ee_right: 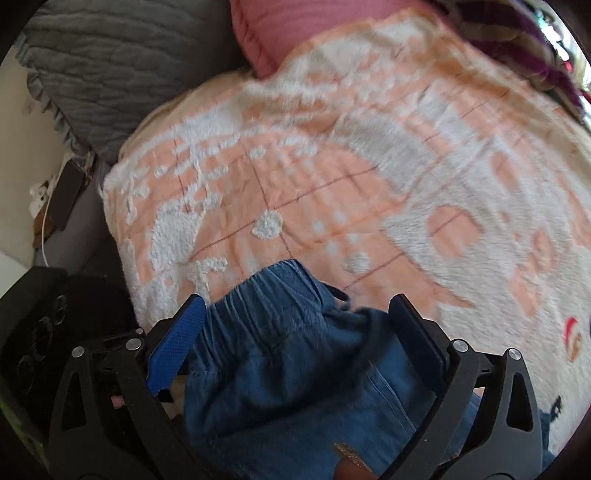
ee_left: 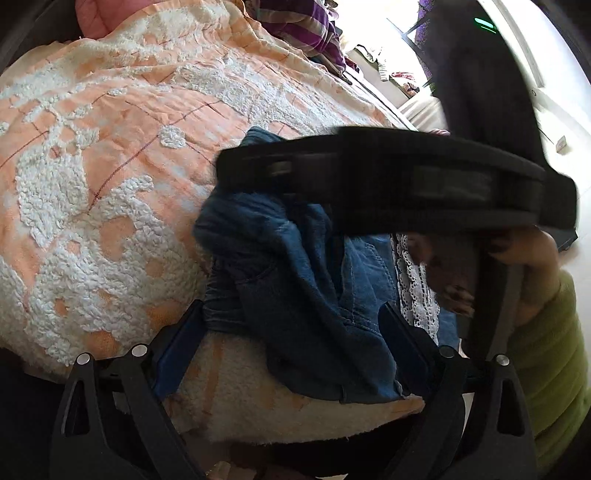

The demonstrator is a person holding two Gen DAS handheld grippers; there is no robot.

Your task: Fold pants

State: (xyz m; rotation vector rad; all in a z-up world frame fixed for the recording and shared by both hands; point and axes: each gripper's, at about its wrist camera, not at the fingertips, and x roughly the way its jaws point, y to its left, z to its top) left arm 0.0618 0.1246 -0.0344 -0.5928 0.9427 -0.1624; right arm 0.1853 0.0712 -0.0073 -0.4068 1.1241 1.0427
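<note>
Your left gripper (ee_left: 291, 339) has its fingers spread wide, and the denim pants (ee_left: 306, 295) lie bunched in the gap between them, crumpled over the near edge of the bed; the left pad (ee_left: 177, 343) touches a folded cuff or hem, while the right one sits just beside the cloth without pinching it. Your right gripper (ee_right: 295, 332) is equally wide, its ribbed blue pad (ee_right: 177, 343) on one side and a dark pad on the other, with the gathered elastic waistband of the pants (ee_right: 288, 354) lying between them (whether either pad actually presses the denim, you cannot tell).

In the left view the other gripper's black body (ee_left: 399, 184) crosses just above the pants, held by your hand (ee_left: 532, 273) in a green sleeve (ee_left: 550, 369). A strip of white lace (ee_left: 413, 284) lies against the denim.

Under everything is a peach bedspread (ee_right: 332, 184) with raised white tufted patterns and thin stitched grid lines, soft and rumpled. Beyond it sit a pink cushion (ee_right: 288, 26), a grey quilted pillow with a ruffled edge (ee_right: 110, 66), and purple striped fabric (ee_left: 303, 26). The far right of the left view is bright with daylight.
</note>
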